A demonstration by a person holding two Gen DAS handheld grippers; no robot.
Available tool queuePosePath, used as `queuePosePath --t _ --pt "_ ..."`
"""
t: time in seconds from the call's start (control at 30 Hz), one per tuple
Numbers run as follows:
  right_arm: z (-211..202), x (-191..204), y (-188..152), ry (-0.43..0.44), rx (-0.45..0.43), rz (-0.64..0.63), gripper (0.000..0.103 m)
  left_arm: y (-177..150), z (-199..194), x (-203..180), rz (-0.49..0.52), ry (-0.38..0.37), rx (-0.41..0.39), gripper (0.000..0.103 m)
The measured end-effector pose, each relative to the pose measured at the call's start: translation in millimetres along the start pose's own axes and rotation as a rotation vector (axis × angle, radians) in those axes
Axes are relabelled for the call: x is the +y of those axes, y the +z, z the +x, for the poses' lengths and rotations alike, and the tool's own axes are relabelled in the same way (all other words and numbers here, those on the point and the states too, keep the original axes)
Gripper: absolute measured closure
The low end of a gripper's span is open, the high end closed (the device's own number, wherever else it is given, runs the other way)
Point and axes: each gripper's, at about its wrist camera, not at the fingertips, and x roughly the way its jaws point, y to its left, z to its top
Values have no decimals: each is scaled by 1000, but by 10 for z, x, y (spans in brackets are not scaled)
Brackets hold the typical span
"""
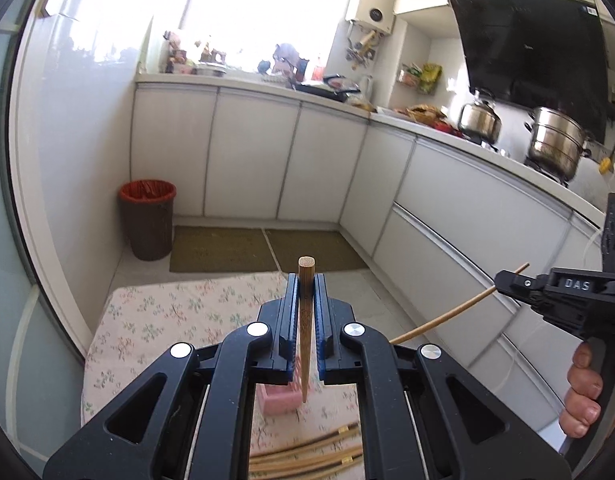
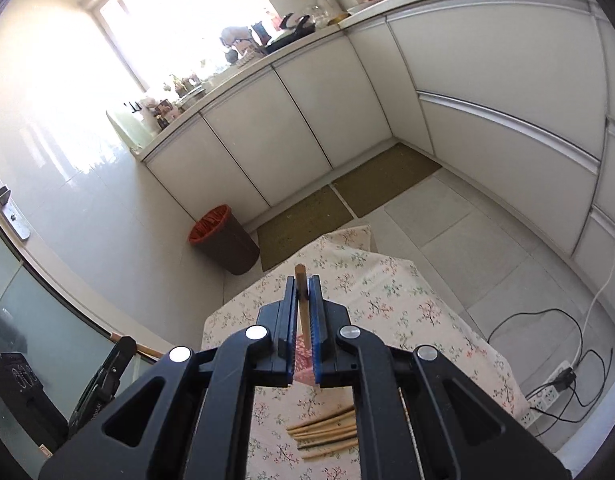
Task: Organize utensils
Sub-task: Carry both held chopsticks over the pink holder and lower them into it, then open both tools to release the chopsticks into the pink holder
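Note:
My left gripper is shut on a wooden chopstick that stands nearly upright between the blue pads, thick end up. Below it on the floral tablecloth sits a pink holder, and several more chopsticks lie near the front. At the right edge of the left wrist view, the right gripper holds a second chopstick slanting down to the left. In the right wrist view, my right gripper is shut on that chopstick, high above the pink holder and the loose chopsticks.
The small cloth-covered table stands on a tiled kitchen floor. A brown bin with a red liner is by the wall at the left. White cabinets run along the back and right, with pots on the stove. Cables and a power strip lie on the floor.

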Motion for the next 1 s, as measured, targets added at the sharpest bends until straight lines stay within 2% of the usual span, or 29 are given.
queuePosePath --t 0.13,0.3,0.43,0.73,0.93,1.0 --pt "283 71 42 17 29 -12 97 37 254 42 -20 25 4 96" --pt "810 56 -87 2 111 -30 97 -131 671 149 -33 60 69 96" --pt "1064 56 -174 -13 130 -63 97 -283 876 243 -45 9 115 93" --pt "1295 161 -296 -24 137 -120 97 -168 577 428 -123 35 23 84" --pt "1474 334 -447 -27 141 -193 97 -172 524 495 -133 52 23 78" --pt "1558 376 -495 -15 152 -215 93 -197 534 523 -138 62 31 74"
